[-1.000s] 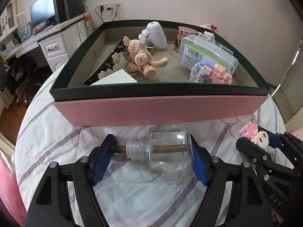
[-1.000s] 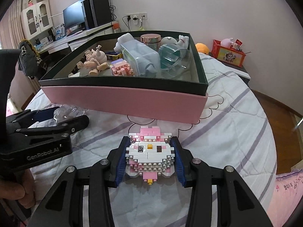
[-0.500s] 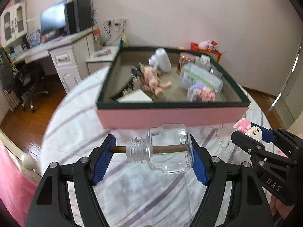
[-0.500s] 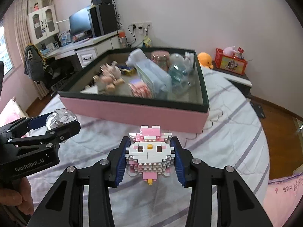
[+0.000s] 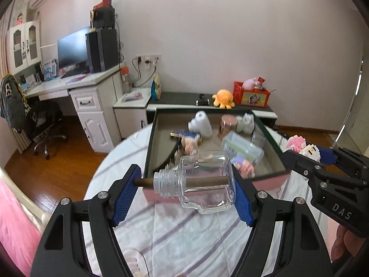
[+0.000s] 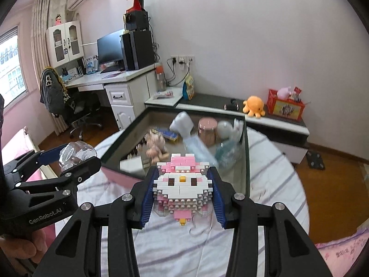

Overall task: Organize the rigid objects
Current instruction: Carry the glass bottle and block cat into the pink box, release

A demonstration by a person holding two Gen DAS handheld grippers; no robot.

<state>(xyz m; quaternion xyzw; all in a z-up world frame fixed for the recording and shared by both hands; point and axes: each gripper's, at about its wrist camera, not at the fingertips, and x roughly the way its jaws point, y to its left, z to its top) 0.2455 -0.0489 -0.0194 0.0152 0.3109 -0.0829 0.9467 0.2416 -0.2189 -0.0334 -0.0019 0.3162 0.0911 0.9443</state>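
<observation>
Both grippers loaded, held above the striped cloth short of the box

I see my left gripper (image 5: 184, 187) pinching a clear glass bottle (image 5: 203, 182) lengthwise: one blue pad bears on the brown stick (image 5: 143, 182) that juts from its threaded neck, the other presses the flat base, so the bottle lies sideways in the air over the bed cover (image 5: 184, 237). My right gripper (image 6: 182, 191) clamps a pink-and-white block figure (image 6: 182, 184) by its two sides, face toward the camera, lifted clear of the cover. The pink box with the dark green rim (image 6: 246, 152) sits just beyond both, already holding a white bottle (image 6: 182, 122), a rose-coloured jar (image 6: 207, 129) and a small doll (image 6: 155, 147), all blurred. From the right view a hand (image 6: 16, 249) shows under the left gripper's handle
</observation>
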